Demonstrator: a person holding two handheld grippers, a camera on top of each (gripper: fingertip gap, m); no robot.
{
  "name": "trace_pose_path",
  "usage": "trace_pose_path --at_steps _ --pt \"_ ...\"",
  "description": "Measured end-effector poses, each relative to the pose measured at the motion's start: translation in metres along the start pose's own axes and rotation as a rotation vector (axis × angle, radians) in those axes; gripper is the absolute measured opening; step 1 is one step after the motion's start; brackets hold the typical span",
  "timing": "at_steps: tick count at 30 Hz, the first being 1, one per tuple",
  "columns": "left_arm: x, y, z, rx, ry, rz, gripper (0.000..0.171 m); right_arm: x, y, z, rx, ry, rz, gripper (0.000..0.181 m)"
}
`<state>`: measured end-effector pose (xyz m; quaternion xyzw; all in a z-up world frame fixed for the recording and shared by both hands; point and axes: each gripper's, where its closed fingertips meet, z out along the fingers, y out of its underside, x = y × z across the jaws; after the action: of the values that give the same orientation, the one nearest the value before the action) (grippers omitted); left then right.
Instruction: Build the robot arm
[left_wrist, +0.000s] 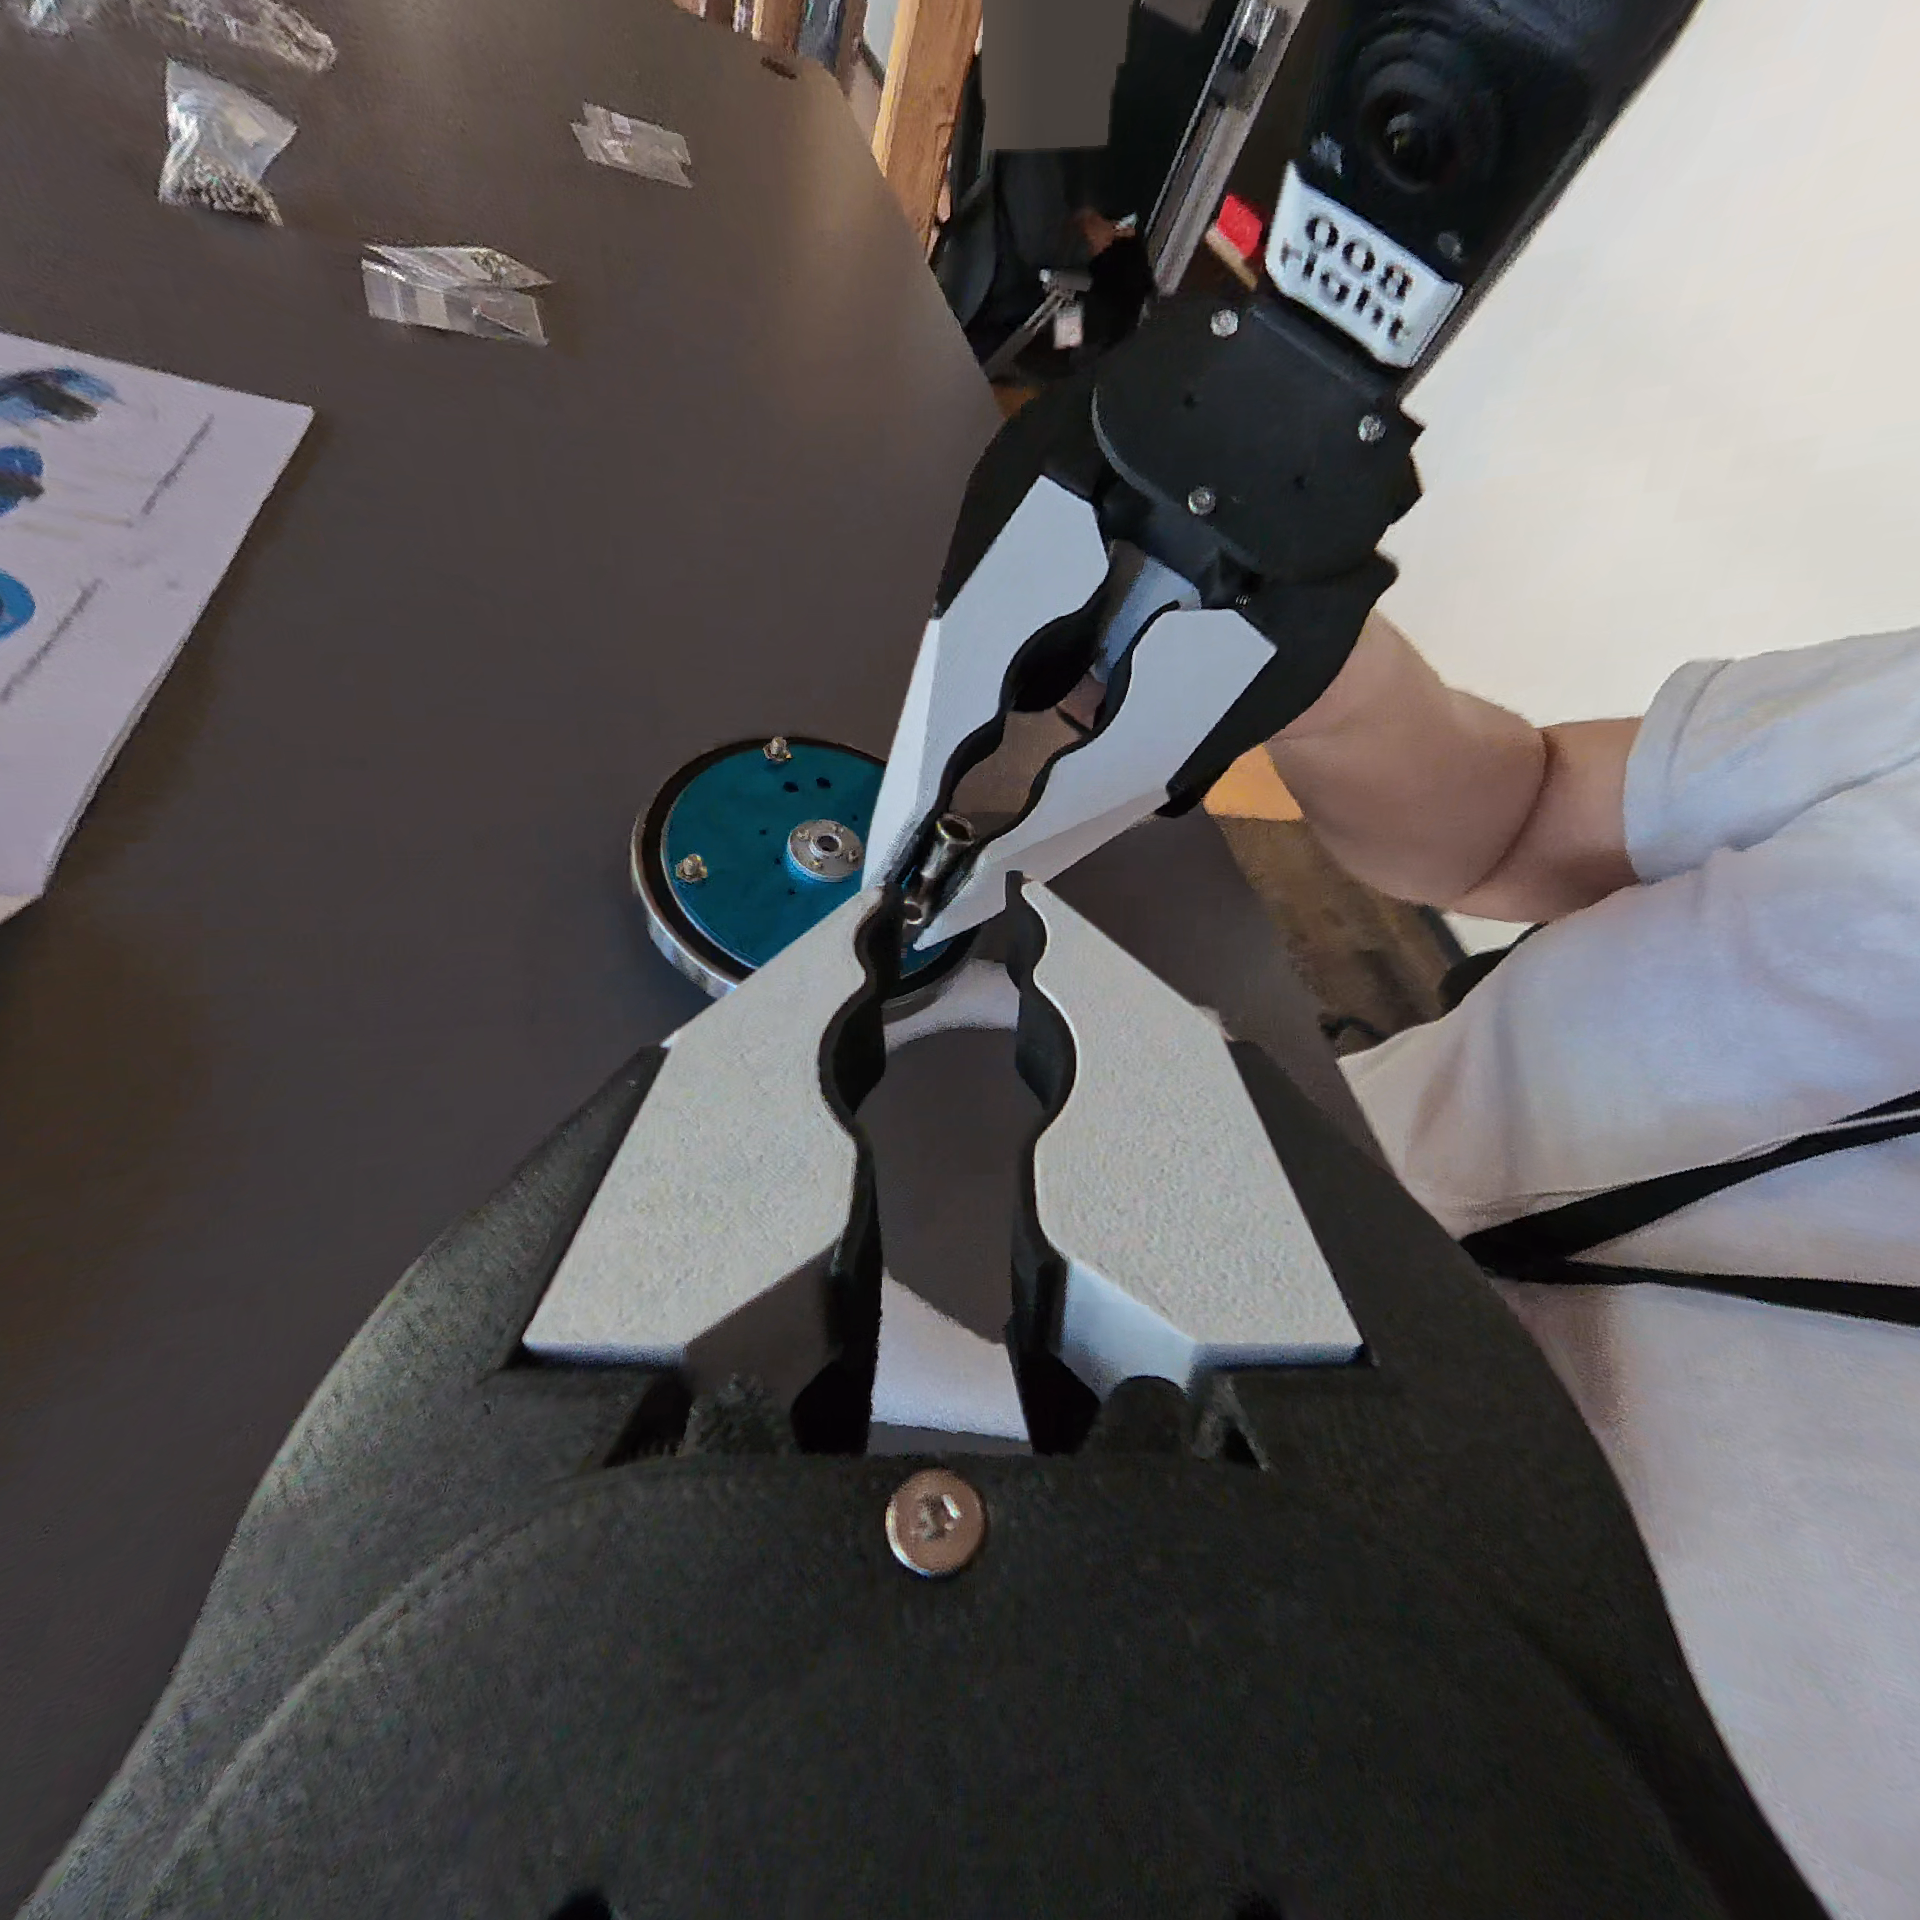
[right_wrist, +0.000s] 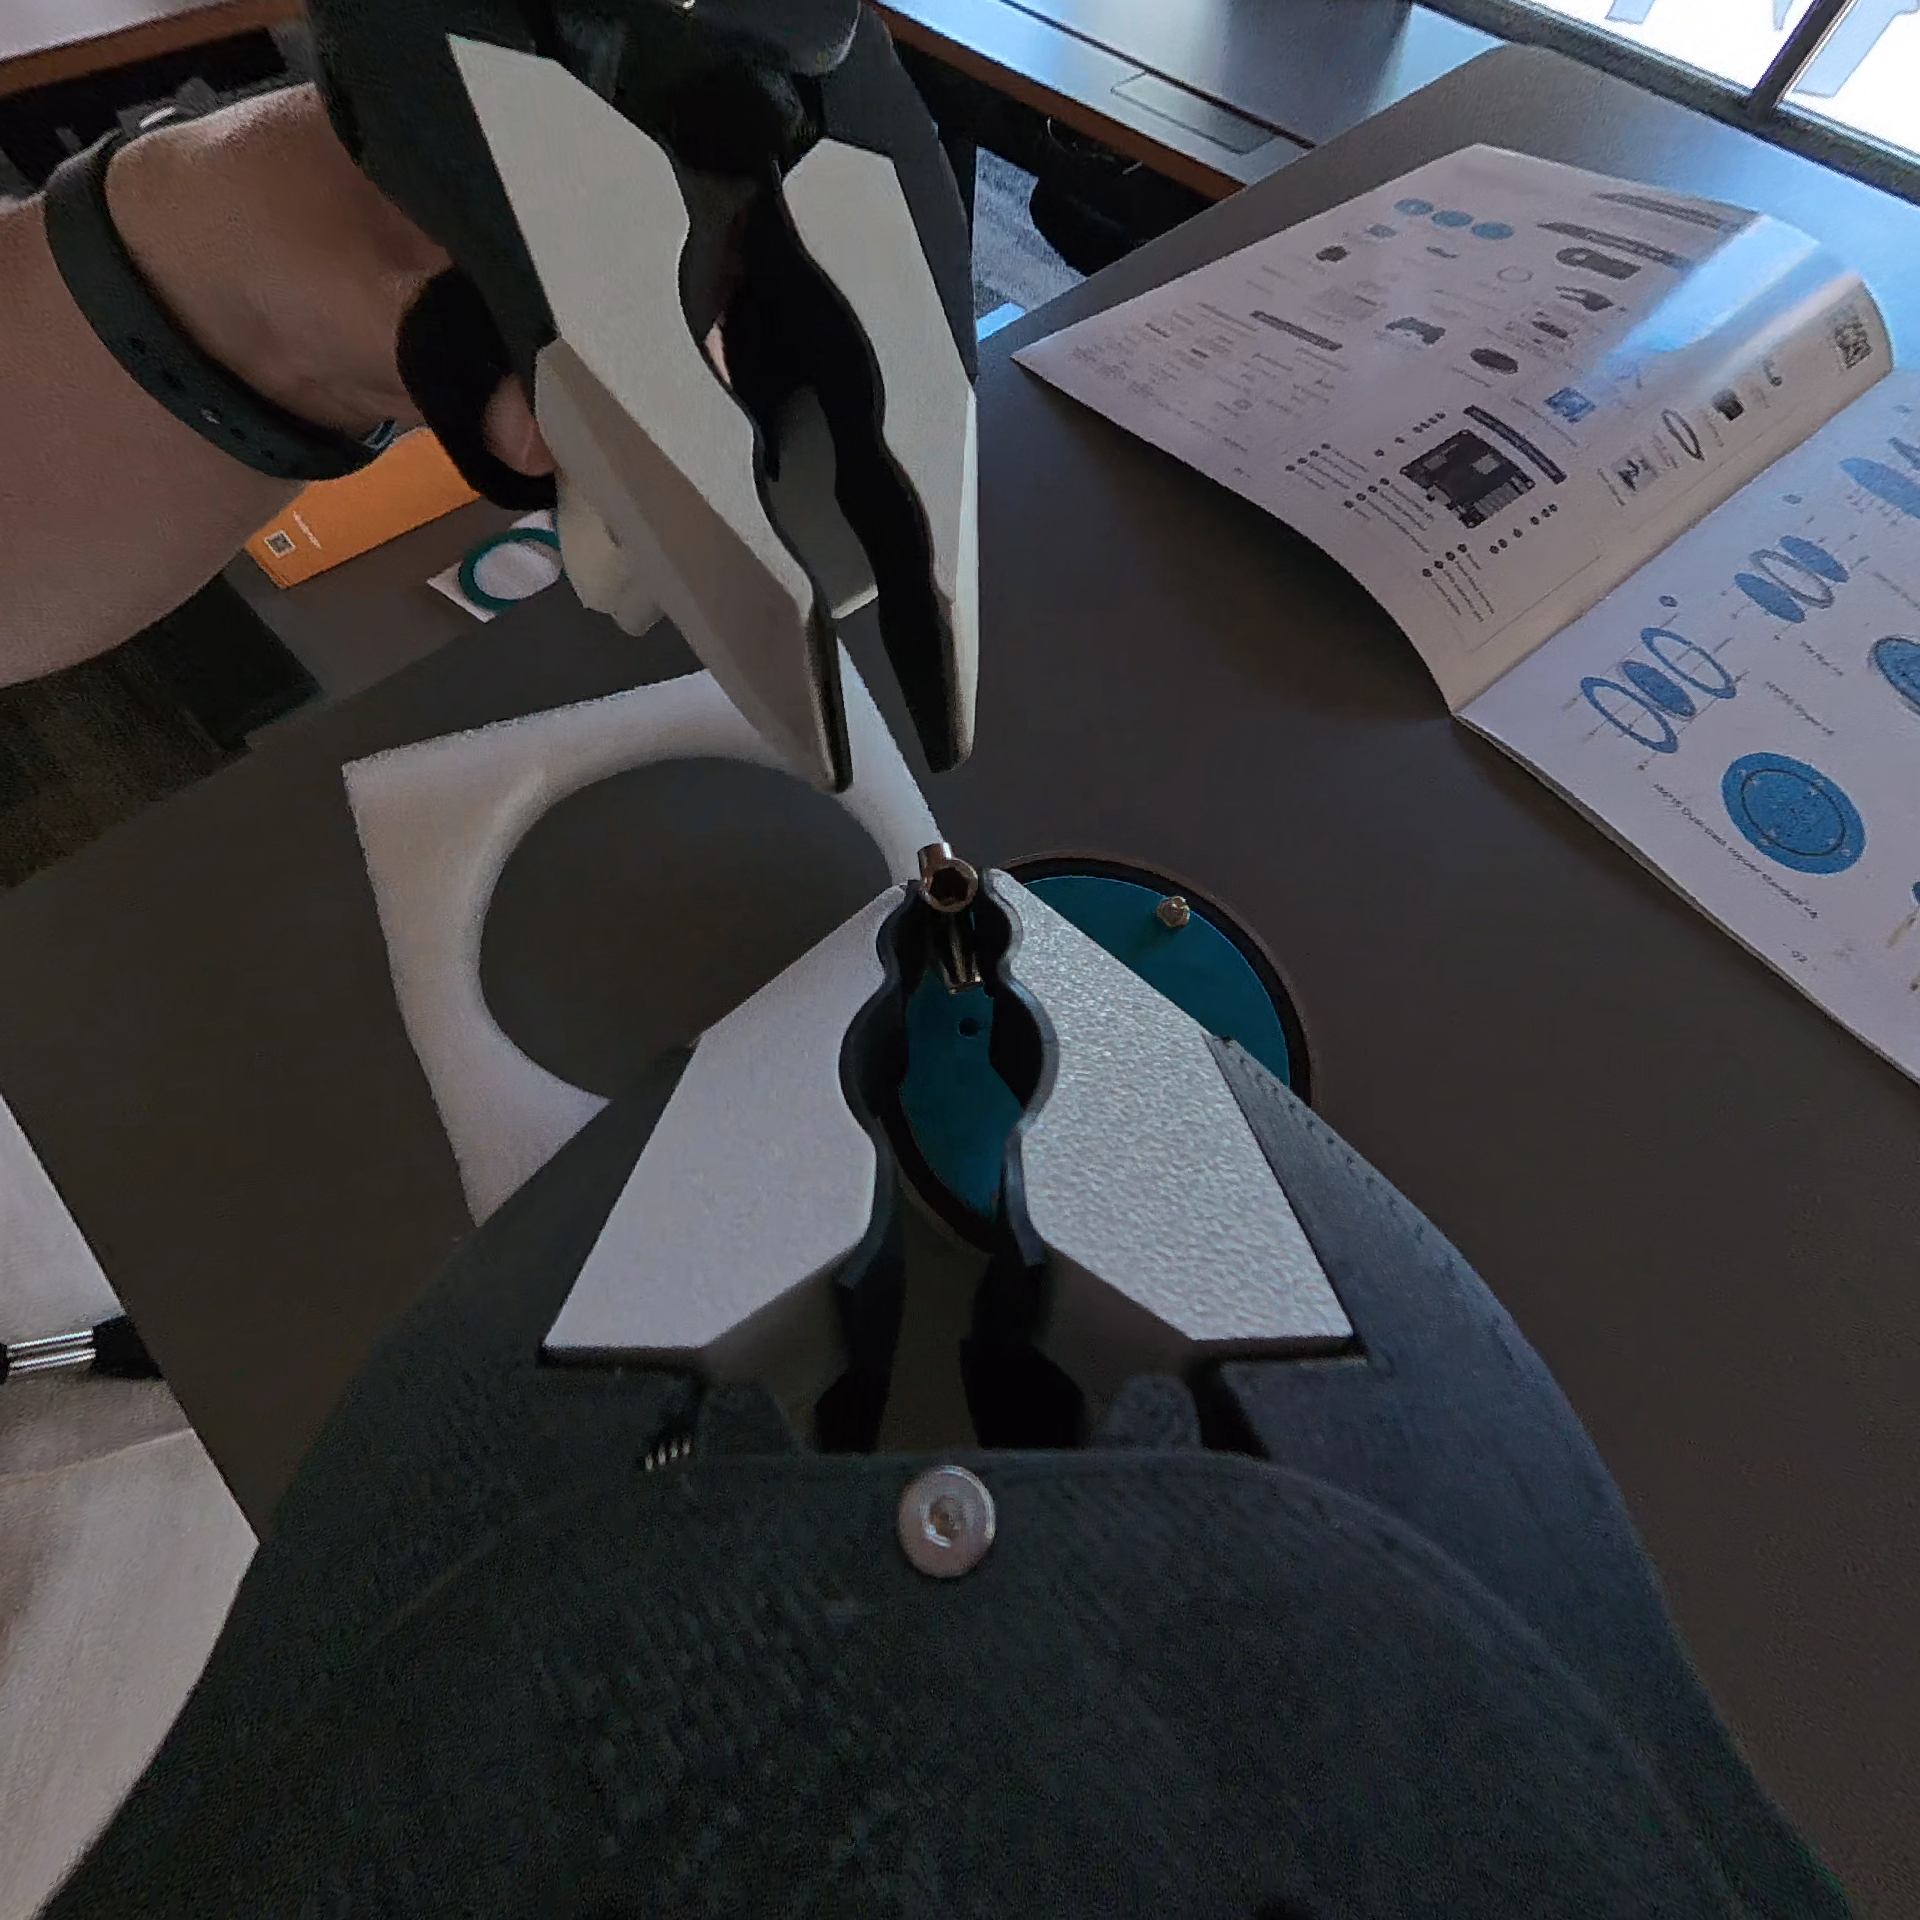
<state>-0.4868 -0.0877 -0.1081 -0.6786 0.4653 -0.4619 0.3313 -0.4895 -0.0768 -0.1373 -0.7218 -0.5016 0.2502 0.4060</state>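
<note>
Your right hand-held gripper (right_wrist: 948, 902) is pinching a small metal standoff (right_wrist: 951, 914) just above the blue disc (right_wrist: 1117, 961) on the tabletop (right_wrist: 1455, 1039). Your left hand-held gripper (left_wrist: 951, 904) is hovering close beside it, fingers parted and holding nothing.

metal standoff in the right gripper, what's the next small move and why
Probably lower the right gripper a little, keeping the metal standoff upright. It is pinched at the fingertips just above the blue disc, which already carries similar small metal fittings. The left gripper hangs open and empty close by, so no handover seems needed.
</note>
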Motion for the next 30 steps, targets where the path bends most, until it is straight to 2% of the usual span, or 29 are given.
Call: trace_pose_path --at_steps 4,10,14,18,21,26,30 --pt "-0.008 0.003 0.006 -0.035 -0.071 0.115 0.004 0.0 -0.001 0.004 -0.036 0.0 -0.045 0.008" --pt "-0.003 0.013 0.013 -0.057 0.011 0.095 0.0 0.001 0.004 0.009 -0.068 -0.003 -0.064 0.01" --pt "-0.003 0.008 0.012 -0.018 0.024 0.094 0.001 0.001 0.006 0.012 -0.076 0.011 -0.12 0.01" --pt "-0.004 0.011 0.012 -0.035 0.008 0.149 0.0 0.001 0.006 0.012 -0.077 0.006 -0.115 0.011" --pt "-0.005 0.016 0.015 -0.067 -0.001 0.157 0.0 0.001 0.004 0.007 -0.049 0.005 -0.102 0.025" --pt "-0.003 0.014 0.015 -0.039 0.007 0.151 0.002 -0.004 -0.002 -0.006 0.053 -0.005 -0.077 0.007" --pt "-0.004 0.01 0.011 -0.013 -0.015 0.169 0.014 -0.002 0.0 -0.005 0.042 -0.027 -0.059 0.006"
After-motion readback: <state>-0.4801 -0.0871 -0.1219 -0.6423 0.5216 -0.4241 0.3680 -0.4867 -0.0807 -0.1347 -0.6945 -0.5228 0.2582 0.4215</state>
